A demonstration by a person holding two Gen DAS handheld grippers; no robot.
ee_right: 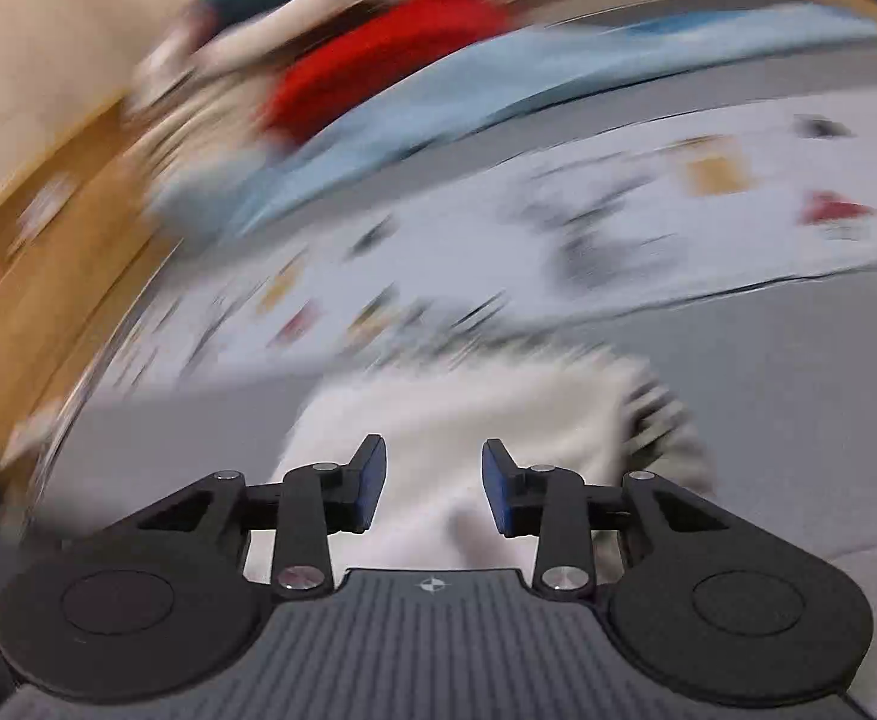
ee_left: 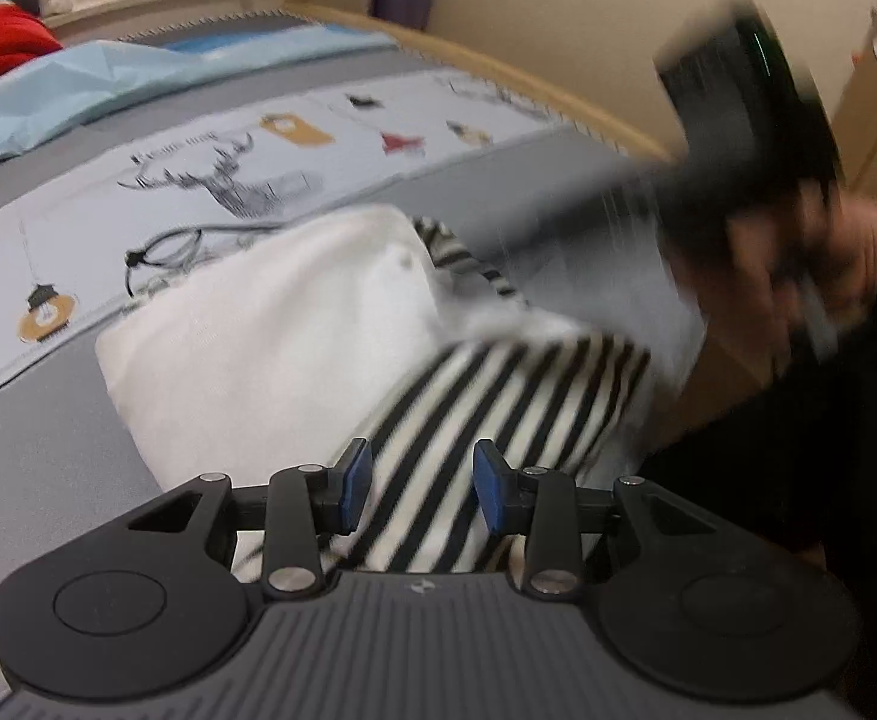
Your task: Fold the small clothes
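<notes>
Blurring right view, both grippers — left gripper (ee_left: 422, 485), right gripper (ee_right: 434, 485) — parted, empty, over half-hidden striped garment (ee_left: 498, 396).

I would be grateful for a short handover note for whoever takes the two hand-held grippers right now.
Left hand-held gripper: jaws apart, over the striped part of the garment; no pad visibly presses on it.
Right hand-held gripper: jaws apart, nothing held, white cloth below; its view is badly blurred.
Garment: white with black stripes, lying partly folded on the grey bed cover, beside the printed sheet.
Done: one white flap appears laid over the striped part.
Left: probably finish the fold and flatten it; the blur hides the far edges.
</notes>
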